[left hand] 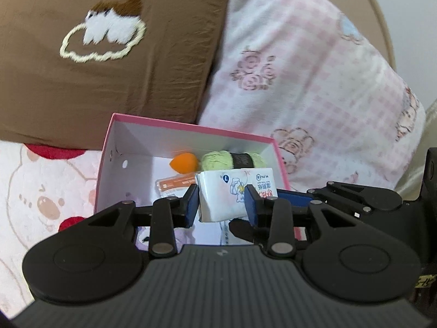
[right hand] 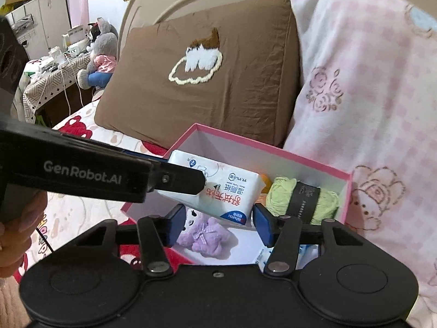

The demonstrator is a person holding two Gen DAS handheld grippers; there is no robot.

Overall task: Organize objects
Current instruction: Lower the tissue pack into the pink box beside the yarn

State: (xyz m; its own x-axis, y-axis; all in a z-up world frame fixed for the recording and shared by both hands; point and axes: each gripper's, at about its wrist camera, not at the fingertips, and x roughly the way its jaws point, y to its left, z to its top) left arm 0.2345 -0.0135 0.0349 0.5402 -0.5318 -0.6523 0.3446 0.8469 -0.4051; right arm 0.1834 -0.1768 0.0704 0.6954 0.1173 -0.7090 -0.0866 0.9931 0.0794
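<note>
Now | left gripper (left hand: 221, 205) fingers clamp tissue pack (left hand: 235, 191) above pink box (left hand: 191, 128) rim | right gripper (right hand: 218, 224) fingers apart, empty

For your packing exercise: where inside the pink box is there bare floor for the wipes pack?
Bare white floor lies along the box's left wall, before the orange sponge, and right of the purple plush. The far right corner is crowded by green yarn. The left gripper holds the wipes pack above.
</note>
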